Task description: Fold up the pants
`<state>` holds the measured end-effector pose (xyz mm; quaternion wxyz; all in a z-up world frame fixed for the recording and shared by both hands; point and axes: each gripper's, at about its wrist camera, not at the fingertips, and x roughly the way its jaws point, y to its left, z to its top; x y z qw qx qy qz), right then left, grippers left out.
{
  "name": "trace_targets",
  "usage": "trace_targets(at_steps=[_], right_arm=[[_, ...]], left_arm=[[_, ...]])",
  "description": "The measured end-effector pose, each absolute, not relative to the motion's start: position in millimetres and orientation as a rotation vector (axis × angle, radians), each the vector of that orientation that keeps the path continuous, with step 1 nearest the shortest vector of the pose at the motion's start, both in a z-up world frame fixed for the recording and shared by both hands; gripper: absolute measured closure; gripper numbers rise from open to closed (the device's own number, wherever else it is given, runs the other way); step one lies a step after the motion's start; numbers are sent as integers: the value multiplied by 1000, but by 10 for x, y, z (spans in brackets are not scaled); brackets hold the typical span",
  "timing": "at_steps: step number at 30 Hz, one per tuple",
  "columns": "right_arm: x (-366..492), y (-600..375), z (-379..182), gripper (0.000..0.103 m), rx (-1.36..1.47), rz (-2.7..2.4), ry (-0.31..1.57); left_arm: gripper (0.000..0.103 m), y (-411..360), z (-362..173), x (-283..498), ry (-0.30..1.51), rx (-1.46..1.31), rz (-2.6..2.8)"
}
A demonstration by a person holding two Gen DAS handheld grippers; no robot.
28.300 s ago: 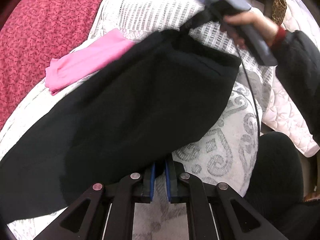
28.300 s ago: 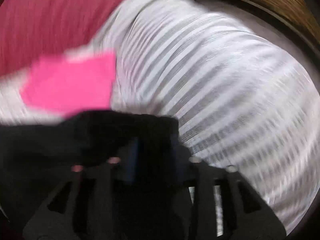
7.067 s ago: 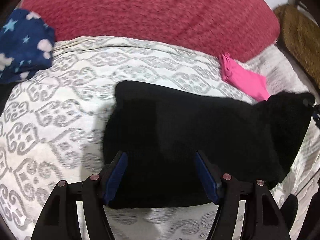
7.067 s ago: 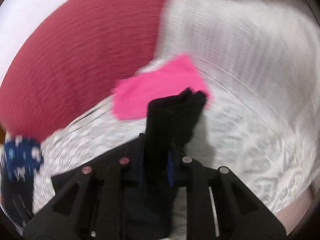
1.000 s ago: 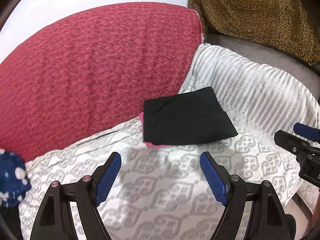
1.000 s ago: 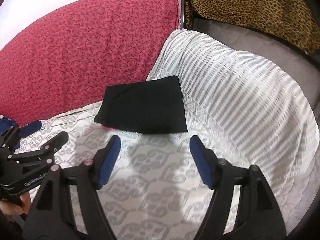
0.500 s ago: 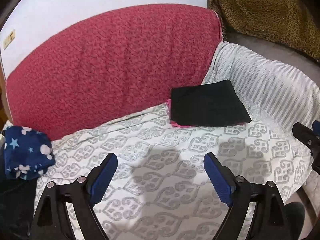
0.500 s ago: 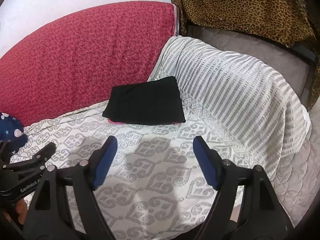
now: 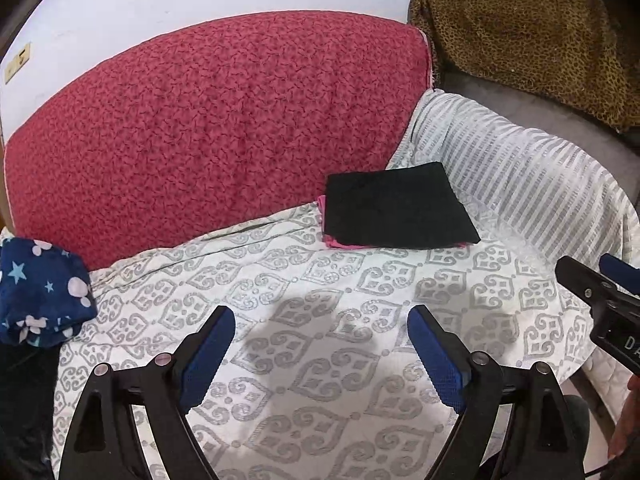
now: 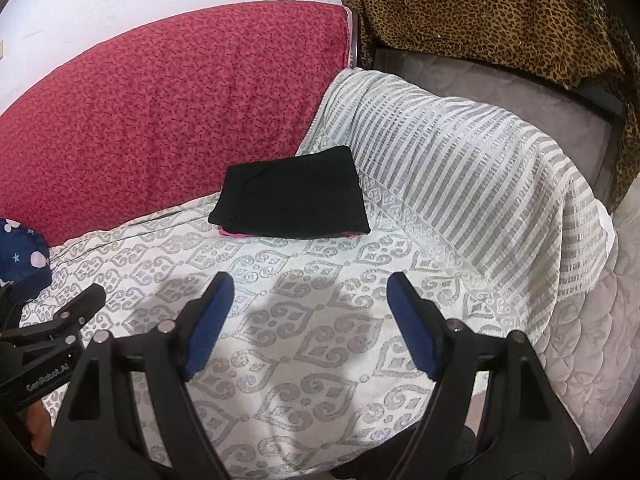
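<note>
The black pants (image 9: 394,213) lie folded into a flat rectangle on a folded pink garment (image 9: 335,242), at the back of the bed by the red cushion. They also show in the right wrist view (image 10: 292,200). My left gripper (image 9: 320,340) is open and empty, held well back from the stack above the patterned bedspread. My right gripper (image 10: 306,308) is open and empty too, also well short of the pants. The right gripper shows at the right edge of the left wrist view (image 9: 600,292), and the left gripper at the left edge of the right wrist view (image 10: 52,320).
A white bedspread with grey ornaments (image 9: 320,360) covers the bed. A red cushion (image 9: 208,128) stands behind it. A navy star-print garment (image 9: 40,292) lies at the left. A striped cloth (image 10: 460,168) and a leopard-print cloth (image 10: 500,16) are at the right.
Both grippers have drawn back from the folded stack, so the pants look smaller and farther away. The navy garment has come into the left wrist view. Both grippers stay open.
</note>
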<state>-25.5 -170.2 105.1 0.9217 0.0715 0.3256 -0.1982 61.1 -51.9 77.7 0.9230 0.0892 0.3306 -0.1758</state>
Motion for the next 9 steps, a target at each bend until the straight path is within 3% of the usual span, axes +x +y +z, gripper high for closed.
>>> trace_targets(at_steps=[9], right_arm=[[-238, -1688, 1036, 24, 155, -414, 678]], left_arm=[[13, -547, 782, 592, 674, 184, -380]])
